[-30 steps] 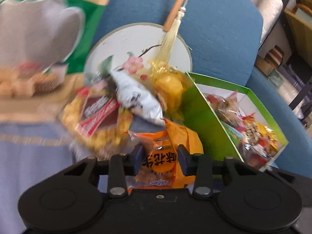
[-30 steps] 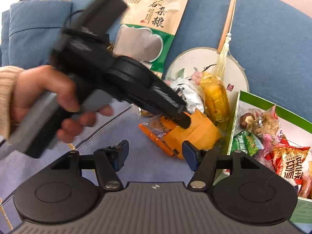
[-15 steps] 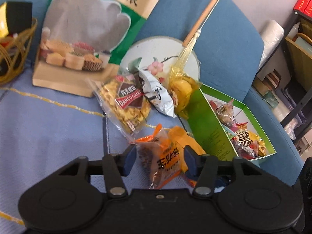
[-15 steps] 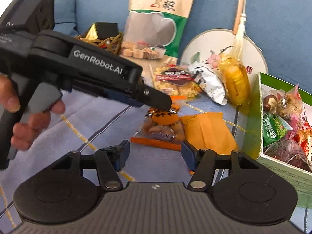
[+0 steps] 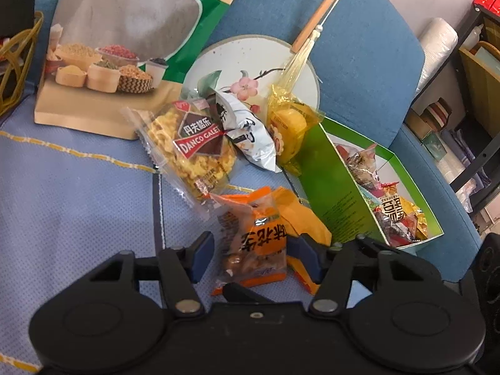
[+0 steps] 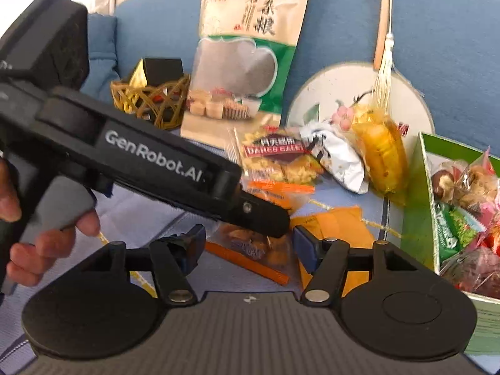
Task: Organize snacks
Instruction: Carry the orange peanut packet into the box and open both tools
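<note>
An orange snack packet [image 5: 254, 243] lies on the blue cloth between the fingers of my left gripper [image 5: 251, 251], whose jaws stand open on either side of it with gaps. It also shows in the right wrist view [image 6: 250, 250], partly hidden by the left gripper's body [image 6: 175, 172]. My right gripper [image 6: 248, 247] is open and empty, just behind that packet. A yellow Danco packet [image 5: 193, 150], a silver packet [image 5: 250, 134] and a yellow cake packet [image 5: 289, 128] lie beyond. A green box [image 5: 337, 187] at the right holds several snacks.
A large green-and-tan grain bag [image 5: 131, 40] leans against the blue chair back. A round painted fan [image 5: 256, 62] with a wooden handle lies under the snacks. A gold wire basket [image 6: 150, 100] stands at the left. An orange flat wrapper [image 6: 337, 228] lies by the box.
My left gripper has opened and let go of the orange packet, which now rests on the cloth. It has also drawn back from the snack pile. The right gripper came closer.
</note>
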`<action>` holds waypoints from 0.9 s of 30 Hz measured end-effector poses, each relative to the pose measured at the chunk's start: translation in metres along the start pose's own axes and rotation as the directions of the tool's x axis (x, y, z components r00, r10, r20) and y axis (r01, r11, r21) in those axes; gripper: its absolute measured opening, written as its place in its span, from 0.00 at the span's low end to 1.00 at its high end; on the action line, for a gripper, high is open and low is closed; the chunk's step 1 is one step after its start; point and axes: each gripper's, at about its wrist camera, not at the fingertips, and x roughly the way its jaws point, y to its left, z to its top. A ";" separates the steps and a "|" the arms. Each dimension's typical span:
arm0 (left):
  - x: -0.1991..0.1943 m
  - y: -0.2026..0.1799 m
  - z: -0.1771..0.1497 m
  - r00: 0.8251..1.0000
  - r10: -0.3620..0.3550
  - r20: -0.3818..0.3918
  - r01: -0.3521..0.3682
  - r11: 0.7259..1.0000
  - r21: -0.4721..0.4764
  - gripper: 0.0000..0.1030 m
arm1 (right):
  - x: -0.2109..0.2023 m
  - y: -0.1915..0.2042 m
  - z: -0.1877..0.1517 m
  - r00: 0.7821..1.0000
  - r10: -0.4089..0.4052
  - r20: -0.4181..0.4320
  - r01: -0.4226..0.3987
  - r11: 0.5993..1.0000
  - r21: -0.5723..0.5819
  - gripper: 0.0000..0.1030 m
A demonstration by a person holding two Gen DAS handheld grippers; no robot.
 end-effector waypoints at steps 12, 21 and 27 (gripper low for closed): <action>-0.028 -0.027 0.007 0.996 0.007 0.087 -0.017 0.993 0.114 0.93 | -0.032 0.001 0.014 0.996 -0.015 0.089 0.014 1.000 0.018 0.61; -0.022 -0.095 0.037 0.992 -0.078 0.100 0.047 0.959 0.280 0.93 | -0.083 -0.040 0.028 0.974 -0.128 0.186 0.112 0.989 0.094 0.60; 0.012 -0.141 0.057 0.985 -0.156 0.077 0.120 0.928 0.352 0.94 | -0.108 -0.081 0.028 0.949 -0.239 0.204 0.205 0.963 0.175 0.60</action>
